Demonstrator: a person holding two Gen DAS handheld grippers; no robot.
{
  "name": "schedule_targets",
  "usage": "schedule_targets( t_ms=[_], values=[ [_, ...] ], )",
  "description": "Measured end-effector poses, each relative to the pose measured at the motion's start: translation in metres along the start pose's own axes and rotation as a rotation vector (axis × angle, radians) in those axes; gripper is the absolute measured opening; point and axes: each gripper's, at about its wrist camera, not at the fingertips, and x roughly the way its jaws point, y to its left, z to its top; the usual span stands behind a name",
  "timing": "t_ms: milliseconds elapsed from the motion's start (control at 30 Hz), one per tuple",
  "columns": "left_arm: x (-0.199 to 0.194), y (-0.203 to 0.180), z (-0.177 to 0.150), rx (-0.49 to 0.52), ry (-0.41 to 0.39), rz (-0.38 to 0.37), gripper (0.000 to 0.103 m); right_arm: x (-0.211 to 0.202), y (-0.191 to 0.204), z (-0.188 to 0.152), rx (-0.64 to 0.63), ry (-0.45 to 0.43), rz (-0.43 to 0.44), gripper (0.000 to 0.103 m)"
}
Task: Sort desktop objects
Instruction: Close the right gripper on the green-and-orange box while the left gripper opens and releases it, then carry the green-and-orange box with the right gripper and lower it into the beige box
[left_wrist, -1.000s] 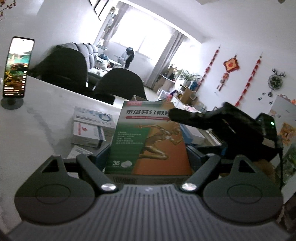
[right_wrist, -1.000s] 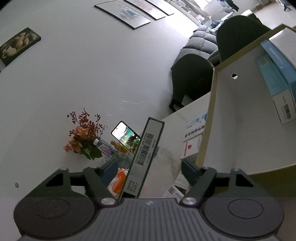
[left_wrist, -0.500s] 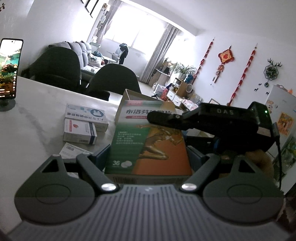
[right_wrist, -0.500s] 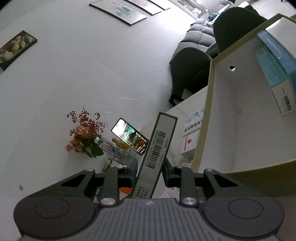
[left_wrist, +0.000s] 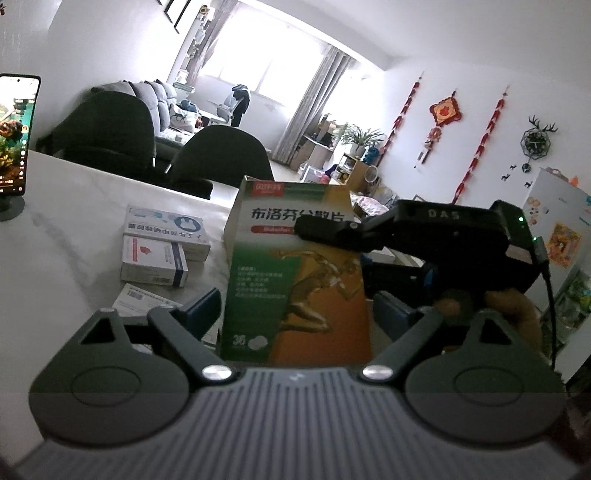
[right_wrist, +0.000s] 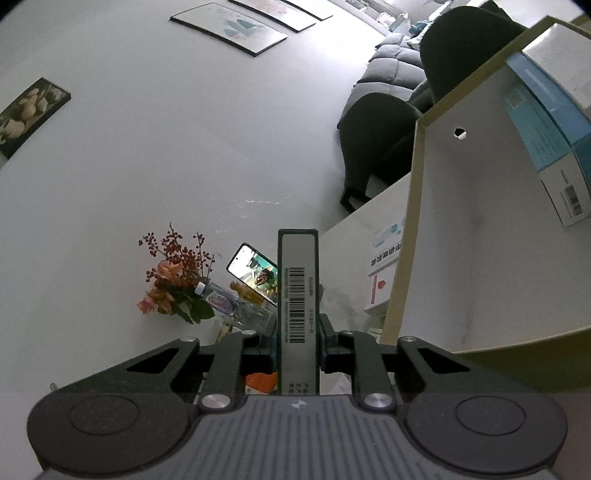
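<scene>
A green and orange medicine box (left_wrist: 295, 266) stands upright between the fingers of my left gripper (left_wrist: 295, 310). Those jaws are opening, and small gaps show between the pads and the box's sides. My right gripper (left_wrist: 317, 229) reaches in from the right and clamps the box near its top. In the right wrist view my right gripper (right_wrist: 297, 332) is shut on the narrow barcode edge of the medicine box (right_wrist: 297, 288), which stands straight up between the pads.
Two small white medicine boxes (left_wrist: 164, 225) (left_wrist: 153, 264) and a flat one (left_wrist: 147, 299) lie on the white table to the left. A phone on a stand (left_wrist: 14, 133) is at far left. An open cardboard carton (right_wrist: 443, 221) holding blue-white boxes stands right. Flowers (right_wrist: 173, 280) and a bottle (right_wrist: 221, 299) are behind.
My right gripper has closed from wide open onto the box's narrow edge, and the box now stands straight in its view. My left jaws have spread slightly off the box's sides.
</scene>
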Motion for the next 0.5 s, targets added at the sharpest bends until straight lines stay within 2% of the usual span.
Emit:
schedule_targets(
  t_ms=[500],
  values=[
    [0.000,0.005,-0.001,-0.027,0.004,-0.001,0.097,-0.024,0.002,0.034,-0.012,-0.086,-0.047,0.022]
  ],
)
